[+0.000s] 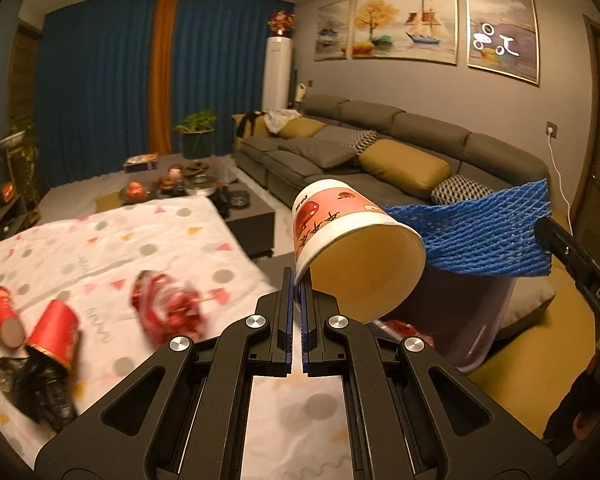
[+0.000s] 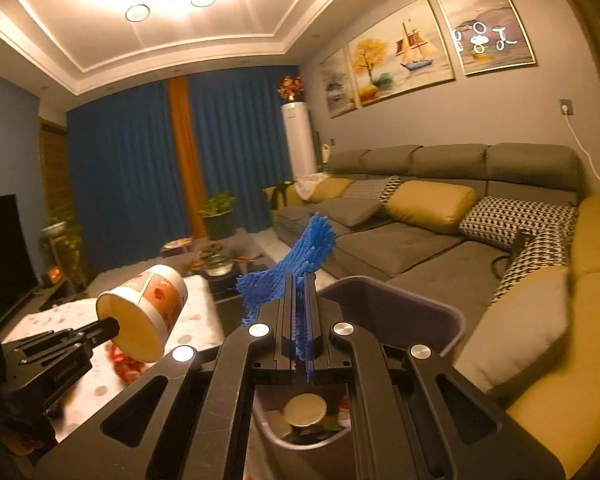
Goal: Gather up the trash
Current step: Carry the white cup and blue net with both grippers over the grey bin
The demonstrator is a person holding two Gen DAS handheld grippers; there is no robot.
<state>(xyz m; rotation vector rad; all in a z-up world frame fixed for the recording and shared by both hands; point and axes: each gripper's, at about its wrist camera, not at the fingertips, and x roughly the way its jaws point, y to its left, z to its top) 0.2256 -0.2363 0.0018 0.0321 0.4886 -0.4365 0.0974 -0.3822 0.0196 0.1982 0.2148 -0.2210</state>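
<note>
My left gripper (image 1: 299, 277) is shut on the rim of a white paper cup (image 1: 352, 240) with a red print, held on its side with the mouth toward me. In the right wrist view the same cup (image 2: 148, 308) hangs left of the bin from the left gripper (image 2: 114, 326). My right gripper (image 2: 300, 280) is shut on a blue foam net (image 2: 300, 252) above a purple bin (image 2: 384, 286). That net (image 1: 480, 232) also shows stretched over the bin (image 1: 480, 320) beside the cup. Some trash lies in the bin's bottom.
On the patterned tablecloth (image 1: 140, 240) lie two red cups (image 1: 56, 332), a crumpled red wrapper (image 1: 168, 312) and a black crumpled bag (image 1: 32, 388). A grey sofa (image 2: 420, 240) with yellow cushions runs along the right. A dark coffee table (image 1: 244, 208) with clutter stands beyond.
</note>
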